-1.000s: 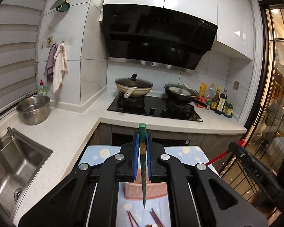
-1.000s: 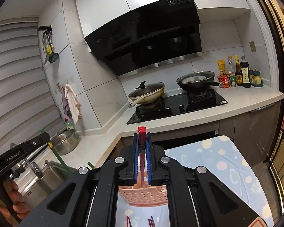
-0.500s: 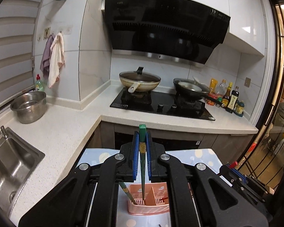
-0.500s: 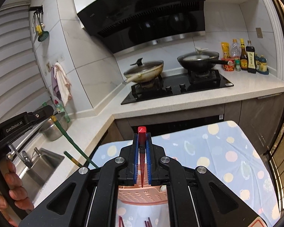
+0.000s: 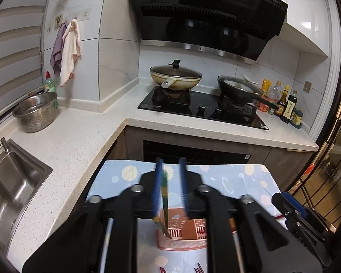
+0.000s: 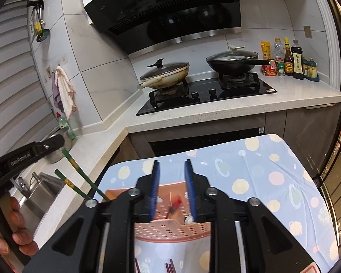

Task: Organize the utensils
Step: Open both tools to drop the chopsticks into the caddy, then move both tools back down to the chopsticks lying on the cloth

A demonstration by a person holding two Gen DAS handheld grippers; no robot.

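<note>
A pink slotted utensil holder (image 5: pixel 181 233) stands on the blue dotted tablecloth (image 5: pixel 227 179); it also shows in the right wrist view (image 6: pixel 170 225). My left gripper (image 5: pixel 170 177) is open above it, and a green chopstick (image 5: pixel 164 195) drops blurred between its fingers into the holder. A second green chopstick (image 5: pixel 160 225) leans in the holder. My right gripper (image 6: pixel 171 177) is open, and a red chopstick (image 6: pixel 174 206) falls blurred into the holder. Two green chopsticks (image 6: pixel 79 175) lean out leftward in the right wrist view.
Dark red chopsticks (image 6: pixel 169 267) lie on the cloth near me. A white counter (image 5: pixel 75 141) holds a sink (image 5: pixel 13 182), a steel colander (image 5: pixel 35 111), a hob with two pans (image 5: pixel 202 104) and bottles (image 5: pixel 286 107). A glass door stands at right.
Both grippers have lowered towards the holder and opened. The green chopstick left my left gripper and the red one left my right gripper; both drop into the holder.
</note>
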